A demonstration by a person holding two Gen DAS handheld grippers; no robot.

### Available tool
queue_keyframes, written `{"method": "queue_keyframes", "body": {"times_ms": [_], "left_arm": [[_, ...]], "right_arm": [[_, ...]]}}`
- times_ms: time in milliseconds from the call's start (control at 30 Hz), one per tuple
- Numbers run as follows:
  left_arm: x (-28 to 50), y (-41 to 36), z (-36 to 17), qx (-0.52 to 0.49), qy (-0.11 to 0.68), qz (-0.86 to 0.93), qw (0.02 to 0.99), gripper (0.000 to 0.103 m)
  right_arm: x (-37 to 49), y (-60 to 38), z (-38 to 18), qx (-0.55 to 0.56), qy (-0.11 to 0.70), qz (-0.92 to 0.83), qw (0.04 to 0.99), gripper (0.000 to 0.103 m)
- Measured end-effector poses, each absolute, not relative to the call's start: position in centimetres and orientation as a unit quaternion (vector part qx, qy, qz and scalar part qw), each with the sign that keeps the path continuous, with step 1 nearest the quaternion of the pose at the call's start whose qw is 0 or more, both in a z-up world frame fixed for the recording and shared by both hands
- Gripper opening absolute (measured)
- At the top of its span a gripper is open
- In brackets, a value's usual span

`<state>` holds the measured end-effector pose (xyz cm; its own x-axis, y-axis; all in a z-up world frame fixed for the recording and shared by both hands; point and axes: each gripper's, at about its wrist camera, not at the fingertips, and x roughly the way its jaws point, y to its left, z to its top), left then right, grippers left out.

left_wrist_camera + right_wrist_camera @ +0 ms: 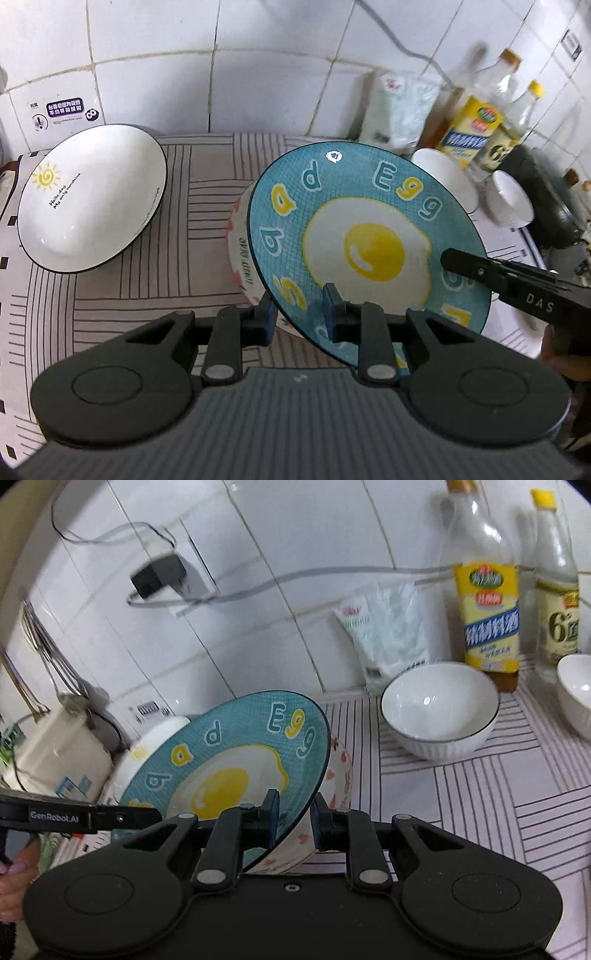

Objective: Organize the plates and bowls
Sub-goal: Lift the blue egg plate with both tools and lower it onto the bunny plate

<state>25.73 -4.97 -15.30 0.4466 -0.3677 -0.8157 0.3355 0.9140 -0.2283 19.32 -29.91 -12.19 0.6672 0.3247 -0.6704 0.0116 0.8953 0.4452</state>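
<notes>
A blue plate with a fried-egg print (369,243) is held tilted above the striped mat. My left gripper (300,317) is shut on its near rim, one finger on each face. My right gripper (293,818) is shut on the same blue plate (229,771) at another part of the rim; it also shows in the left wrist view (480,273) reaching over the plate. A bowl with red hearts (240,254) stands right behind the plate, also seen in the right wrist view (340,775). A white plate with a sun print (92,195) lies at the left.
Two white bowls (439,712) (576,690) stand at the right on the mat. Bottles (487,590) and a white bag (384,635) stand against the tiled wall. A dark pan (550,206) is far right. A beige appliance (51,746) stands left.
</notes>
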Motion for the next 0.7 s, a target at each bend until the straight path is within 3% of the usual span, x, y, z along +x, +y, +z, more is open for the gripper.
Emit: {"method": "queue_keyframes", "body": {"times_ms": [300, 700], "left_arm": [[27.4, -5.3, -17.6, -0.012, 0.521, -0.188, 0.833, 0.023], [28.0, -5.2, -18.9, -0.022, 0.547, -0.169, 0.82, 0.026]], "right_arm": [[20.3, -29.1, -15.1, 0.218, 0.425, 0.073, 0.875, 0.022], [20.7, -27.2, -14.9, 0.157, 0.443, 0.05, 0.881, 0.023]]}}
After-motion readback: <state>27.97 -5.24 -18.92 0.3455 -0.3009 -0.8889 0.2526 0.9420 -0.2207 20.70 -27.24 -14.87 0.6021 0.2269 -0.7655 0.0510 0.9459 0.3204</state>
